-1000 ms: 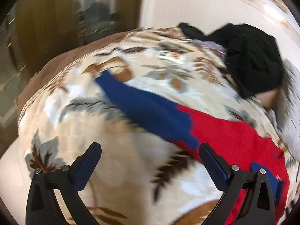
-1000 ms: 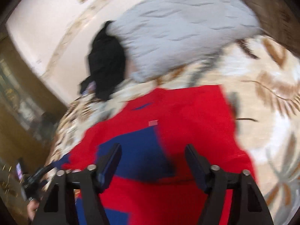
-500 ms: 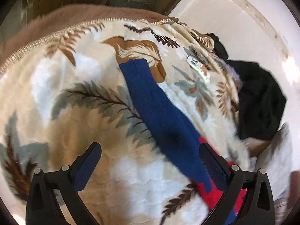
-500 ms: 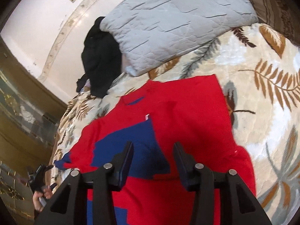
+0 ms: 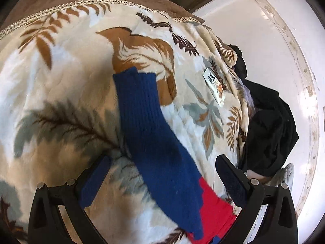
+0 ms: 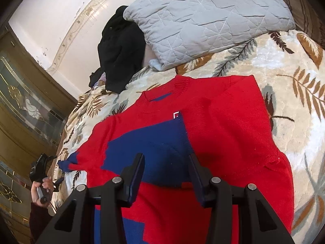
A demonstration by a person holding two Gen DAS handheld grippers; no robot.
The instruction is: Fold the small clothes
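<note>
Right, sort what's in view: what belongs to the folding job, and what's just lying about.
For the job:
- red and blue sweater
- its blue sleeve
- left gripper, open over the sleeve
- right gripper, open above the sweater

Lying about:
- black garment
- grey pillow
- leaf-print blanket

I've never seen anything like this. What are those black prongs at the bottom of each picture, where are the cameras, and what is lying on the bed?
There is no robot here. A person holds a hand tool with two fingers in each hand, and a wide-angle camera on each tool looks forward along those fingers. The prongs are the tools themselves: the left gripper in one picture, the right gripper in the other. The right view even catches the person's hand holding the other tool, far left.

On the leaf-patterned blanket lies a red and blue sweater, spread flat. The left view shows its blue sleeve stretched out. Behind it are a grey quilted pillow and a heap of black clothing.

Both grippers stand open above the sweater; nothing is held.
</note>
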